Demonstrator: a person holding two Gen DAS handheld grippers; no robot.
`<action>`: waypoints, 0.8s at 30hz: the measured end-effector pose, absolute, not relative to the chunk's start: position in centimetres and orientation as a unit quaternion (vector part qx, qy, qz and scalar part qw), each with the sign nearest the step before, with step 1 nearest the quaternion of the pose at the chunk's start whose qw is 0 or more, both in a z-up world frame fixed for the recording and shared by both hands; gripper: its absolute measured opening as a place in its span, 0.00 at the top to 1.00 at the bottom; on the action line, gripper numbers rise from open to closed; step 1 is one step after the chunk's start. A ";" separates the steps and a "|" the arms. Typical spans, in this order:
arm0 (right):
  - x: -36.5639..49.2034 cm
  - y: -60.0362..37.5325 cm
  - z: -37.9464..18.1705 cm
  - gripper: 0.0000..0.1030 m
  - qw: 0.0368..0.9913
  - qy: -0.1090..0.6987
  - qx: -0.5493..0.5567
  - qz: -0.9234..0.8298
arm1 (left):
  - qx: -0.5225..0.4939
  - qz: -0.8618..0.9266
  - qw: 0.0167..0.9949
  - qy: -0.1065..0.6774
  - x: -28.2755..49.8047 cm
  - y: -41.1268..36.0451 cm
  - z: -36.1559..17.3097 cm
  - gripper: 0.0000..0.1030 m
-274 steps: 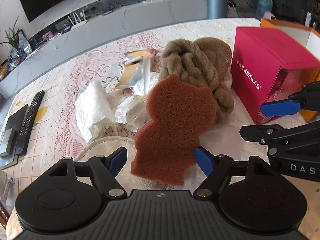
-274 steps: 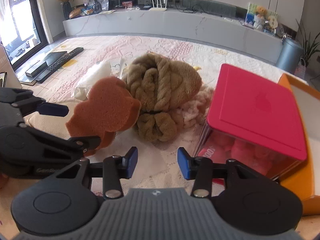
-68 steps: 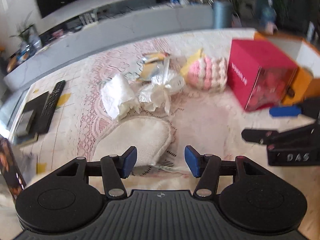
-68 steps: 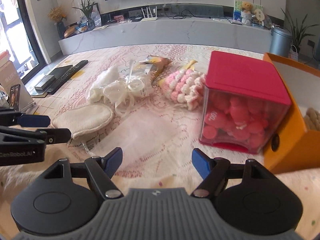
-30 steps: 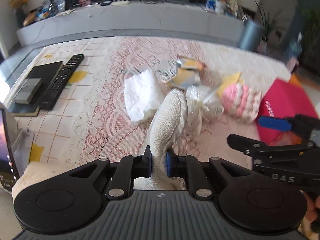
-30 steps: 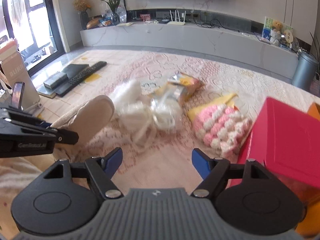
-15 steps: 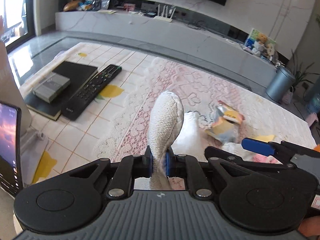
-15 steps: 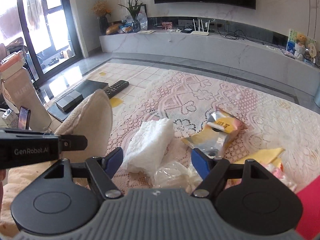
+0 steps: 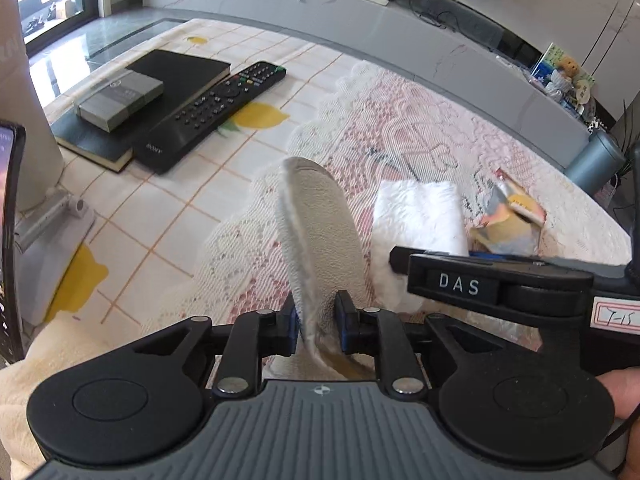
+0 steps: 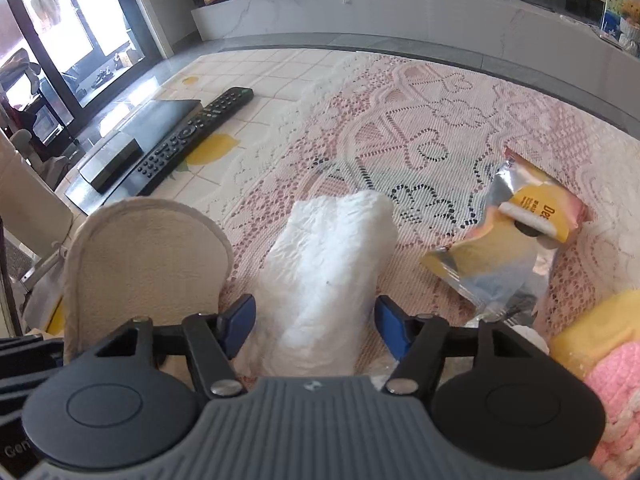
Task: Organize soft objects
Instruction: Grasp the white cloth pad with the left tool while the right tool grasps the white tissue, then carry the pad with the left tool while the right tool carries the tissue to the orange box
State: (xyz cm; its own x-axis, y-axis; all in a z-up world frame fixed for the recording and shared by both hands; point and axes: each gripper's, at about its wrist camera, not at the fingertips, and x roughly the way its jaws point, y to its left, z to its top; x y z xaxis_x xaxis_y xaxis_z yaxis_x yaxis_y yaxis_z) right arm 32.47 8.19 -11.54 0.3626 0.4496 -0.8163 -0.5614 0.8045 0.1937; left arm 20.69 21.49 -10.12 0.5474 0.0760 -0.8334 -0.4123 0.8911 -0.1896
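My left gripper [image 9: 317, 322] is shut on a cream oval fabric pad [image 9: 320, 232] and holds it upright above the lace tablecloth. The pad also shows at the left of the right wrist view [image 10: 144, 264]. My right gripper [image 10: 316, 322] is open, its blue fingers either side of a white crumpled soft bundle [image 10: 328, 272] lying on the cloth. The bundle also shows in the left wrist view [image 9: 420, 216], behind the right gripper's arm. A pink knitted item [image 10: 620, 392] and something yellow [image 10: 600, 328] lie at the right edge.
A foil snack packet [image 10: 508, 240] lies right of the bundle. A black remote [image 9: 212, 116], a black book [image 9: 160, 92] and a grey box [image 9: 120, 98] lie at the far left. A phone on a stand [image 9: 8, 240] is at the left edge.
Both grippers have swung left and lower. The left still holds the pad. The right gripper's open fingers now straddle the white bundle. The red box and orange bin have left the views.
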 end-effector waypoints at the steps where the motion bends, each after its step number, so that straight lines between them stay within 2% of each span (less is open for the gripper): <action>1: 32.4 8.4 -11.6 0.54 0.824 0.471 -0.067 0.309 | -0.185 0.142 0.859 0.456 20.7 21.5 -10.3 0.75; 3: 32.1 8.8 -11.6 0.73 0.822 0.468 -0.077 0.315 | -0.188 0.140 0.856 0.461 20.7 21.5 -10.4 0.74; 6: 32.0 8.5 -11.3 0.85 0.827 0.460 -0.074 0.315 | -0.187 0.138 0.854 0.466 20.8 21.5 -10.6 0.74; 8: 31.6 8.2 -10.5 0.86 0.833 0.450 -0.067 0.315 | -0.183 0.135 0.855 0.465 20.9 21.3 -10.6 0.79; 10: 30.9 7.7 -9.1 0.86 0.844 0.426 -0.069 0.317 | -0.176 0.132 0.862 0.456 20.7 21.0 -10.3 0.93; 24: 25.6 -0.6 -1.0 0.86 0.895 0.330 -0.008 0.299 | -0.182 0.082 0.915 0.350 17.5 17.5 -4.1 0.96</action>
State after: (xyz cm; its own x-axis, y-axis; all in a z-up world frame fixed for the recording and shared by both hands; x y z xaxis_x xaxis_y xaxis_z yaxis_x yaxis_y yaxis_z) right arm 25.56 -0.61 -1.02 0.6036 0.5299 -0.5957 -0.5402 0.8213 0.1832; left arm 17.49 17.46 -4.09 0.7414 0.0222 -0.6707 -0.2768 0.9206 -0.2755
